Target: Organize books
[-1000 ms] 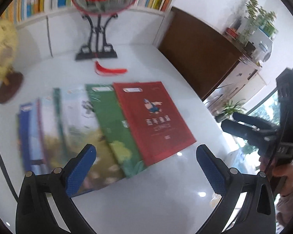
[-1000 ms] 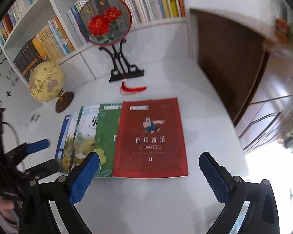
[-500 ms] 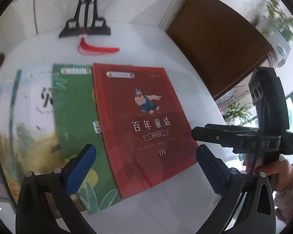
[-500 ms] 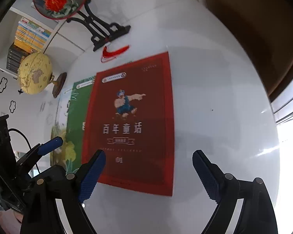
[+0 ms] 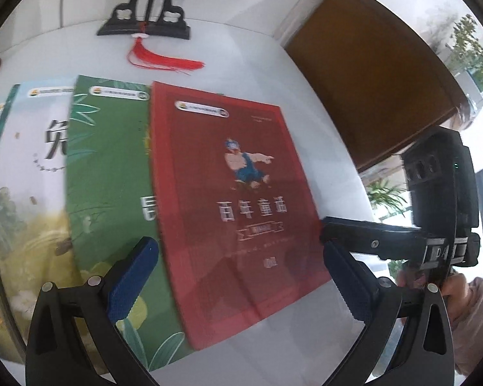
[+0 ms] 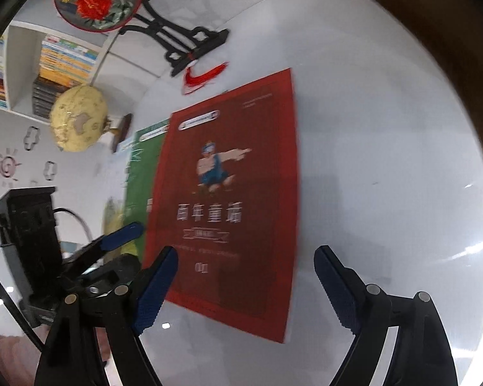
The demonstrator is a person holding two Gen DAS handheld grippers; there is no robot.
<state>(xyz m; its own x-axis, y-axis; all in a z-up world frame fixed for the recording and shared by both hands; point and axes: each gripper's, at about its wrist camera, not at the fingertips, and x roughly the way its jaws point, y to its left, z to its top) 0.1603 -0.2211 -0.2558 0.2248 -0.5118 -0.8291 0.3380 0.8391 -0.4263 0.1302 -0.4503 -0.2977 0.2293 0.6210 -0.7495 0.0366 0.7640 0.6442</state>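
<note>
Approach step: the red book (image 6: 228, 199) lies topmost on the fanned row on the bench (image 6: 386, 160). The right gripper (image 6: 244, 286), empty, jaws closing, hovers at its 6 o'clock edge; the left gripper (image 5: 238, 283) gapes wide. Next, the near edge needs pinching.

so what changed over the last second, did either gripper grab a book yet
No grab yet. Both grippers came down toward the red book, which now fills much more of each view. The right gripper narrowed a little and its jaws are closing, with nothing pinched between them; the left gripper is open, as before. The fanned books, red over the green book, the tassel and the stand have not moved.
</note>
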